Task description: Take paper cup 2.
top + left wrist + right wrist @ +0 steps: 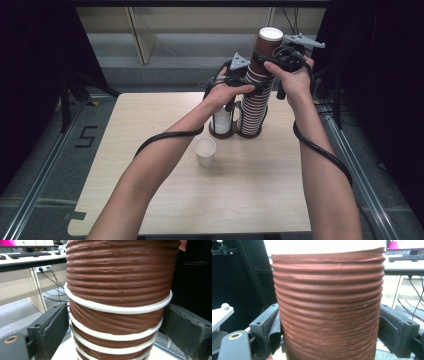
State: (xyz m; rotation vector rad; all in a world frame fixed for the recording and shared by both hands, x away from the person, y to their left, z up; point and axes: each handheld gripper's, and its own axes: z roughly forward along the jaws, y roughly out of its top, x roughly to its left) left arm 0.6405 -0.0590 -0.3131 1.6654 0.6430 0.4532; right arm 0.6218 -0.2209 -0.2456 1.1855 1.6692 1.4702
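A tall stack of brown ribbed paper cups point(252, 107) with white rims stands in a dark holder on the wooden table point(150, 150). My left gripper point(247, 82) is shut on the upper part of the stack point(117, 290), with a jaw pressed against each side. My right gripper point(270, 57) is higher up, shut on the top brown cup point(265, 45). That cup's ribbed wall point(329, 302) sits between both pads, which touch it. The top cup leans slightly to the right above the rest of the stack.
A single white cup point(205, 151) stands upright on the table in front of the holder. A short stack of white cups point(222, 122) sits in the holder's left slot. Black frame posts stand beyond both sides of the table.
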